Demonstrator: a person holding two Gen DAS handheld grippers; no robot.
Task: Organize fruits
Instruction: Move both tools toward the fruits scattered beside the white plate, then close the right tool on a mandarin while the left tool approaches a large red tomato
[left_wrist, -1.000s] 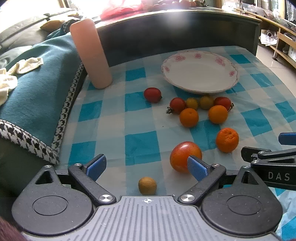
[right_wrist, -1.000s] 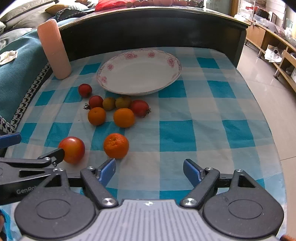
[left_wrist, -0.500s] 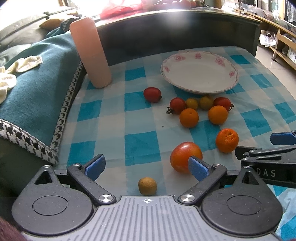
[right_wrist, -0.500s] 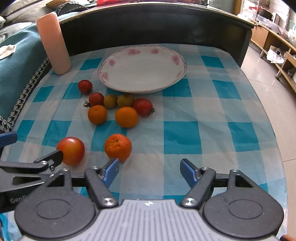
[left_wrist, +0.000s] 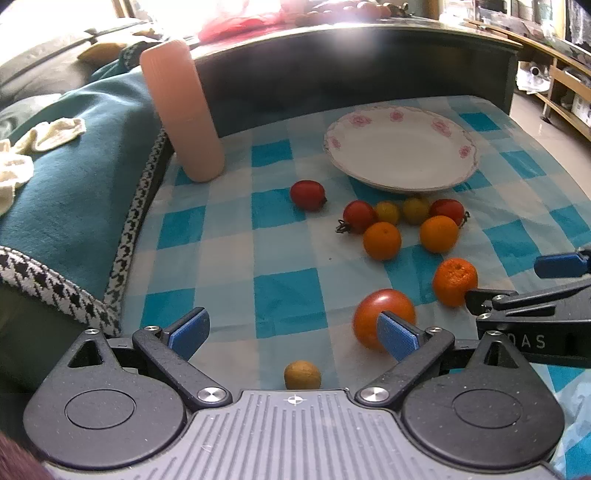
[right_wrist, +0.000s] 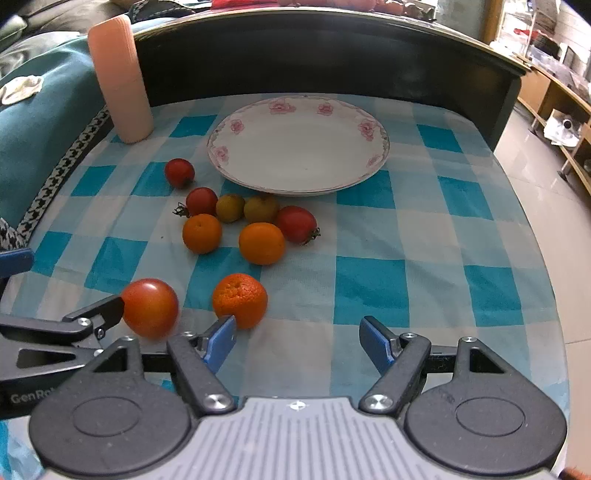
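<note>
Both hand-held grippers have crept forward over the last second; the right hand-held gripper (right_wrist: 297, 339) now sits closer to the rough-skinned mandarin (right_wrist: 239, 300), whose near side touches or nearly touches its left blue pad. Its jaws stand wide apart and hold nothing. The left hand-held gripper (left_wrist: 291, 332) is likewise spread wide and empty, with a small brownish fruit (left_wrist: 302, 375) low between its fingers and the large tomato (left_wrist: 384, 318) partly behind its right pad.

All the fruit still lies on the checked cloth of the worktop; the flowered plate (right_wrist: 236, 127) at 12 o'clock is bare. Two smooth oranges (right_wrist: 262, 243), small tomatoes and yellowish fruits cluster just short of its near rim, and a pink cylinder (right_wrist: 121, 79) stands at 10 o'clock.

The step looks like a first pick. For the right side, I would shift toward 9 o'clock until the mandarin is centred between the pads, not nudged by one, since a round fruit rolls easily. Close gently across its widest part, lift clear of the cluster, and set it well inside the plate. Watch the two grippers: they sit near each other around the tomato.
</note>
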